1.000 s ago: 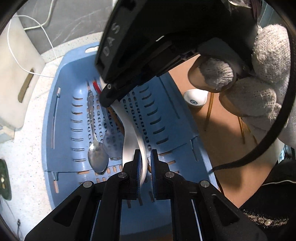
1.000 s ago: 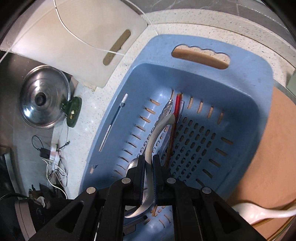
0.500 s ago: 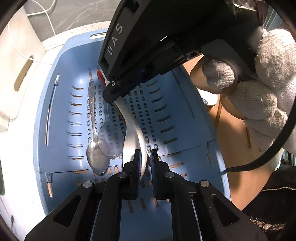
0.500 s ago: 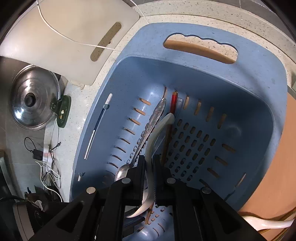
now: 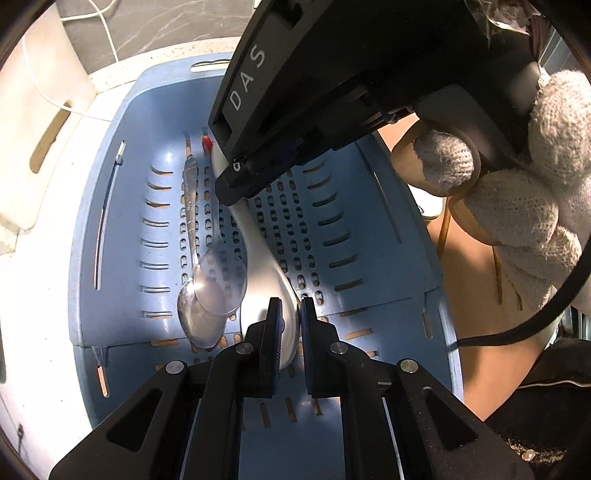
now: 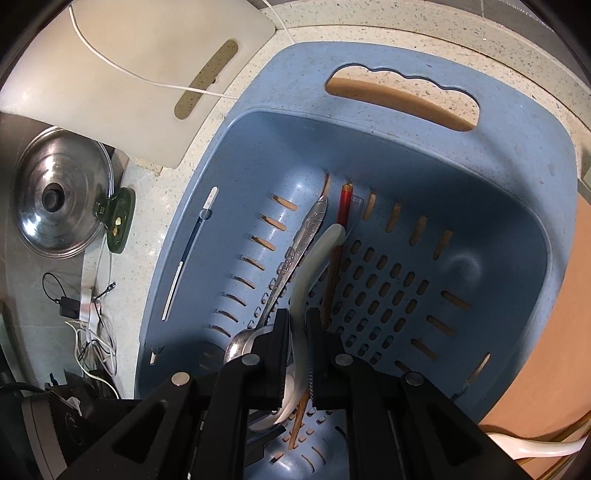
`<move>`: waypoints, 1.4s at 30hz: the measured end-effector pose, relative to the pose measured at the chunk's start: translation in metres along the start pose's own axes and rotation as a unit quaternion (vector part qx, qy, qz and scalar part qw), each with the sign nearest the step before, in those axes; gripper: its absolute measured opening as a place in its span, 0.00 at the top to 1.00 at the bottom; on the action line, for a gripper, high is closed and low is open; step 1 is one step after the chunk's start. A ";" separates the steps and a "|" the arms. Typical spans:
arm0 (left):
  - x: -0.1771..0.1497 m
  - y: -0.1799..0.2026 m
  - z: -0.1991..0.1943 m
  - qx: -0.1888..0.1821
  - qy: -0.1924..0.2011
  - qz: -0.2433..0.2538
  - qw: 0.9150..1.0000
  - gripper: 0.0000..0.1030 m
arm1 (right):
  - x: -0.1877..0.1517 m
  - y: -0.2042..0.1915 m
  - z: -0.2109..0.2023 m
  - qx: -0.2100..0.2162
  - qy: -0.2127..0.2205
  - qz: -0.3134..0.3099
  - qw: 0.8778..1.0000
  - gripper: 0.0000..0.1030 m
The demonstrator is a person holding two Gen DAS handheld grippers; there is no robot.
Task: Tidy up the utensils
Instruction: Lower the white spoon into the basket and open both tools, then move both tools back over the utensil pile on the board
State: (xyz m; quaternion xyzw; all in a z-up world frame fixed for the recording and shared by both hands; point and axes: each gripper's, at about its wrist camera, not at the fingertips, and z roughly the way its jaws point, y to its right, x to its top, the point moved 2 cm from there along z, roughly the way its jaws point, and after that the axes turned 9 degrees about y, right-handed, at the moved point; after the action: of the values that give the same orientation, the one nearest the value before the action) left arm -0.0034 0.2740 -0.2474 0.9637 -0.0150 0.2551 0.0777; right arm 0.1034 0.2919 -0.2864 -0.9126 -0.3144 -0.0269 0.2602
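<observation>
While both hand-held grippers sit on the white spoon [image 5: 258,258], we treat it as ceramic-looking: stiff, glossy, likely slippery and chippable, a bit heavy at the bowl end. Left hand-held gripper [image 5: 289,314] is clamped on the bowl end, low in the blue basket [image 5: 369,206]. Right hand-held gripper [image 6: 297,325] straddles the curved handle and its jaws are opening, handle between them; we can't tell if the pads are off it yet. We'd judge the best hold to be the handle neck, not the rounded bowl.

Just beside the bowl lie a clear plastic spoon [image 5: 221,284] overlapping a metal spoon [image 5: 199,317], both light and easy to knock. Red-tipped chopsticks [image 6: 338,258] run under the white handle. Farther out on the table [image 6: 406,26]: white cutting board [image 6: 147,74], cable [image 6: 155,83], pot lid [image 6: 59,195].
</observation>
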 end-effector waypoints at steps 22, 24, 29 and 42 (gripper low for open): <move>0.009 0.018 -0.053 0.010 0.043 0.003 0.999 0.84 | -0.025 0.035 -0.128 0.000 0.127 -0.024 0.992 0.69; 0.012 0.022 -0.057 0.008 0.050 0.004 0.999 0.73 | -0.032 0.046 -0.147 -0.003 0.147 -0.021 0.989 0.67; 0.019 0.038 -0.056 0.000 0.060 0.007 0.998 0.72 | -0.049 0.070 -0.183 0.000 0.181 -0.009 0.983 0.49; 0.032 0.100 -0.041 -0.038 0.065 0.050 0.996 0.72 | -0.109 0.115 -0.247 -0.011 0.244 -0.030 0.969 0.23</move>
State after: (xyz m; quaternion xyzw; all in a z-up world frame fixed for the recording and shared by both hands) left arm -0.0022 0.1825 -0.1819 0.9395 -0.0678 0.3198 0.1021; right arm 0.1122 0.0331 -0.1490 -0.8712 -0.2682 -0.2604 0.3183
